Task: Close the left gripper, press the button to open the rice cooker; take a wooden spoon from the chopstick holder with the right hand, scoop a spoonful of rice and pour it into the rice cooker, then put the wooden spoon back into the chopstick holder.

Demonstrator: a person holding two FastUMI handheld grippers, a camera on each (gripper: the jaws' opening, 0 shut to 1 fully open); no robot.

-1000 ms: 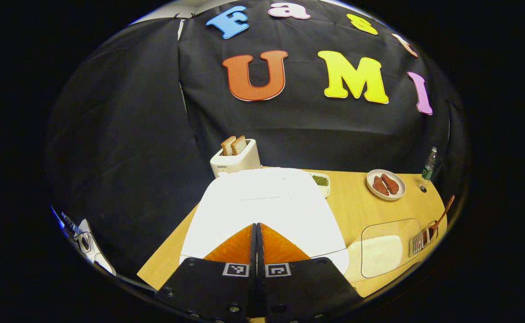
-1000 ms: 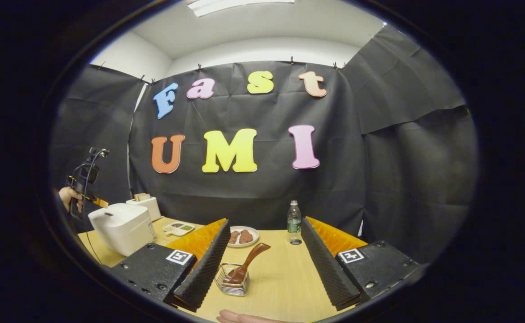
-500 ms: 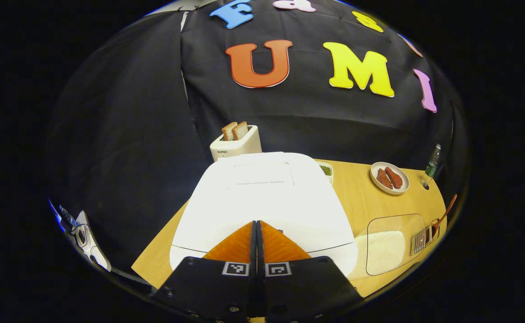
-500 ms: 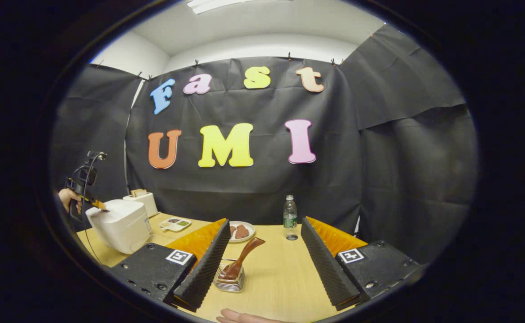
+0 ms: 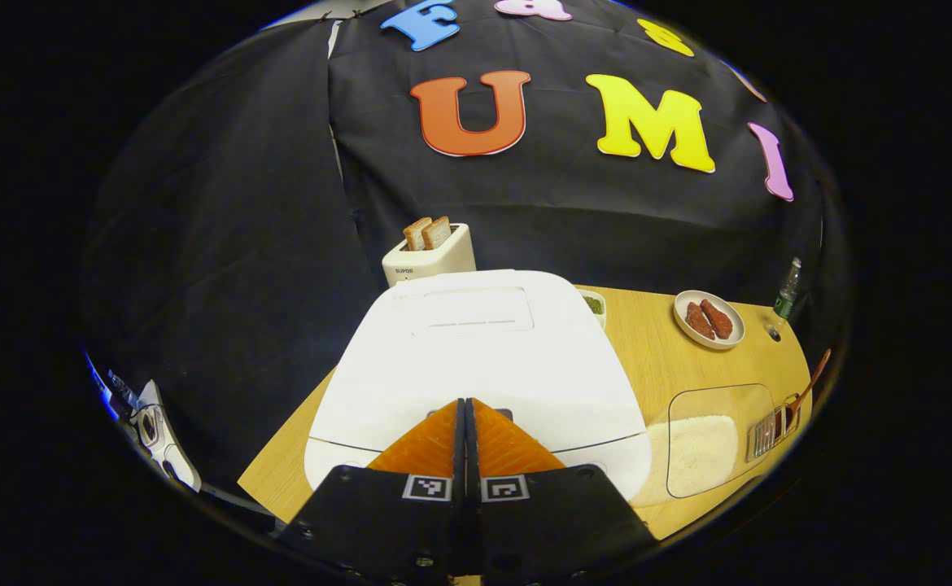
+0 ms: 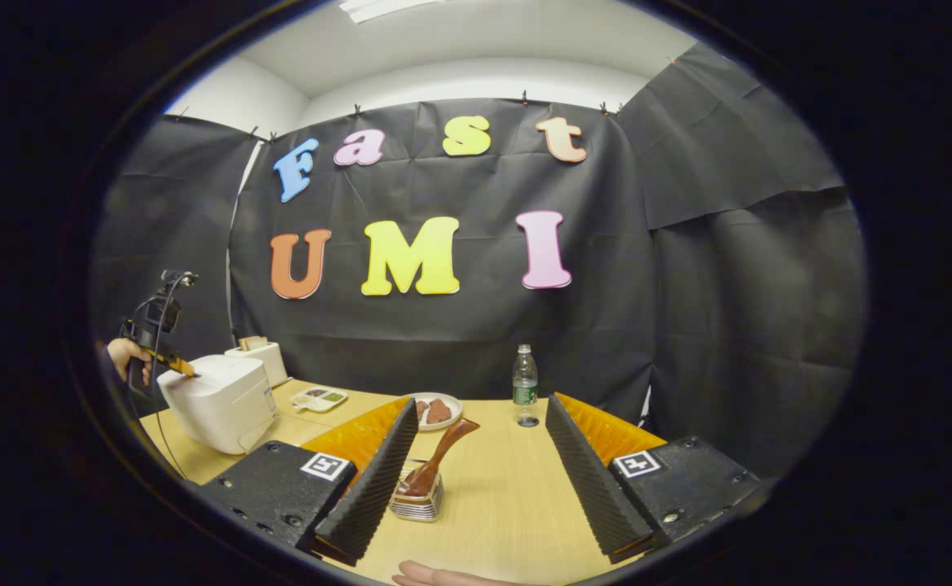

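white boxy rice cooker [image 5: 476, 350], lid down, is touched at its front edge by the closed left gripper [image 5: 465, 404]; right gripper [image 6: 480, 443] is held wide near the brown wooden spoon [image 6: 435, 460], well right of it.

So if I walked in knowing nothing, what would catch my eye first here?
Probably the big white rice cooker at the table's left end, lid down, with the shut left gripper at its front edge. Next, the wooden spoon leaning in a small wire holder, between the open fingers of the right gripper. Farther back stands a toaster with two slices of bread.
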